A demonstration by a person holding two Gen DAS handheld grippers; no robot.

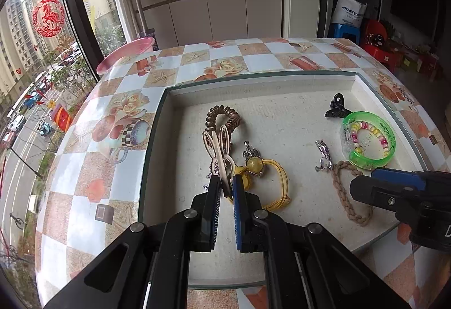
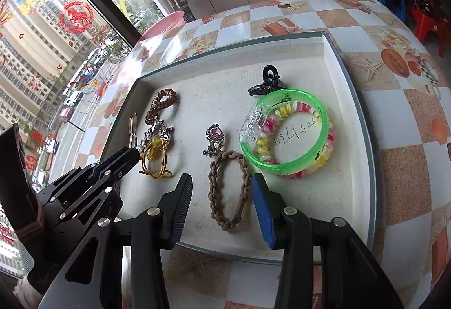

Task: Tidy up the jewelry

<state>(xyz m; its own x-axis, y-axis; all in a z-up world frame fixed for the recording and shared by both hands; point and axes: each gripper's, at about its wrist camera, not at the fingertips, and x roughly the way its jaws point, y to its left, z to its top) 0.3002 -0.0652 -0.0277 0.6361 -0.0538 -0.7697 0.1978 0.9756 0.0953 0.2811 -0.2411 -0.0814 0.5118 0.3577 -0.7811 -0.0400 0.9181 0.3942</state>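
On the tray [image 2: 332, 61], left jaws pinch 1 beige clip [image 1: 217, 151]; right jaws, apparently empty, straddle 1 braided loop [image 2: 228, 190].

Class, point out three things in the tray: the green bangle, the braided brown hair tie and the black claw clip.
green bangle [image 2: 293, 168], right wrist view, near rim.
braided brown hair tie [image 2: 214, 190], right wrist view, left strand.
black claw clip [image 2: 266, 83], right wrist view, centre hinge.

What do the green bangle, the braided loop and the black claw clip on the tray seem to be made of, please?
Green bangle: translucent glossy plastic or resin, since light passes through it.
Braided loop: matte brown cord, probably fabric or elastic; plaited strands show.
Black claw clip: shiny hard plastic, likely, with moulded teeth.
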